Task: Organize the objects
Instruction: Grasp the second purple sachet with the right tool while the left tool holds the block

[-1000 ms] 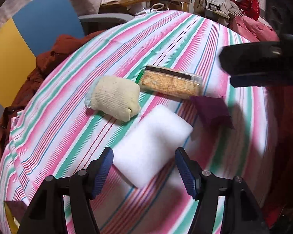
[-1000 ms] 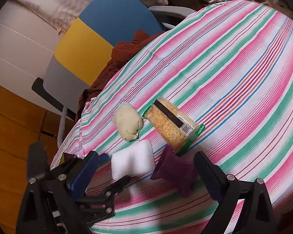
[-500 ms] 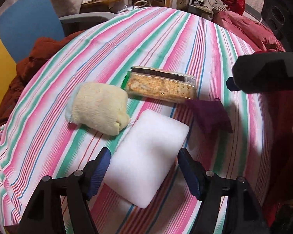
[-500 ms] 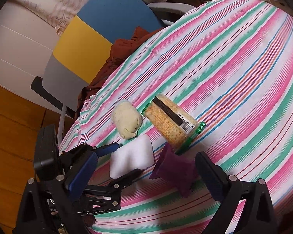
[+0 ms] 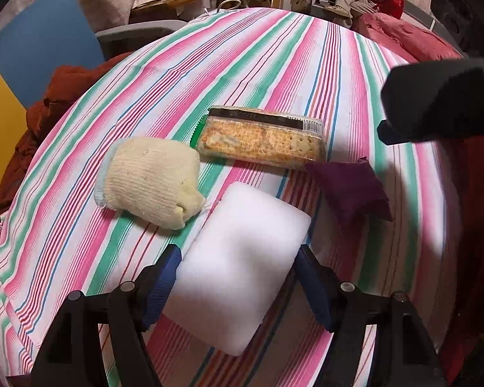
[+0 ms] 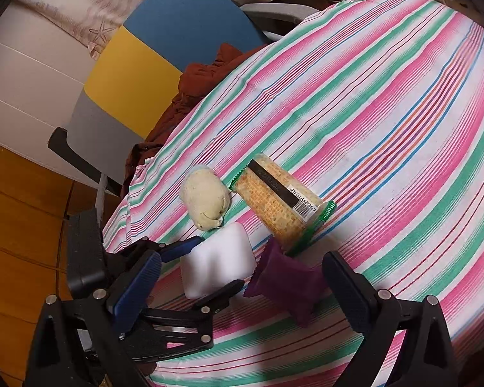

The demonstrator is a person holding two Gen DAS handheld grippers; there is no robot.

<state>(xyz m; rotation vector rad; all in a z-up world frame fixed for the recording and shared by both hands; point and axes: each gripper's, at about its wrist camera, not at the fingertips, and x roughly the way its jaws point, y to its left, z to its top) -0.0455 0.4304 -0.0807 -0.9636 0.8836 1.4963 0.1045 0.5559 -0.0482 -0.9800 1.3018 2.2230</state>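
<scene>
My left tongs [image 5: 237, 285] are black plastic frames with silver screw heads and ribbed blue pads [image 5: 159, 287] on the inner faces. My right tongs [image 6: 242, 293] match them: black triangular arms, silver bolts, blue ribbed pads [image 6: 135, 290].

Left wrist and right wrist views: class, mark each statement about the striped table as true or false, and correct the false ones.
1. The left gripper straddles the white sponge with its jaws open. True.
2. The cracker packet lies on top of the sponge. False: it lies on the tablecloth beyond it.
3. The right gripper is shut on the purple pouch. False: it is open, the pouch ungripped between its fingers.
4. The cream knitted bundle lies beside the packet. True.
</scene>
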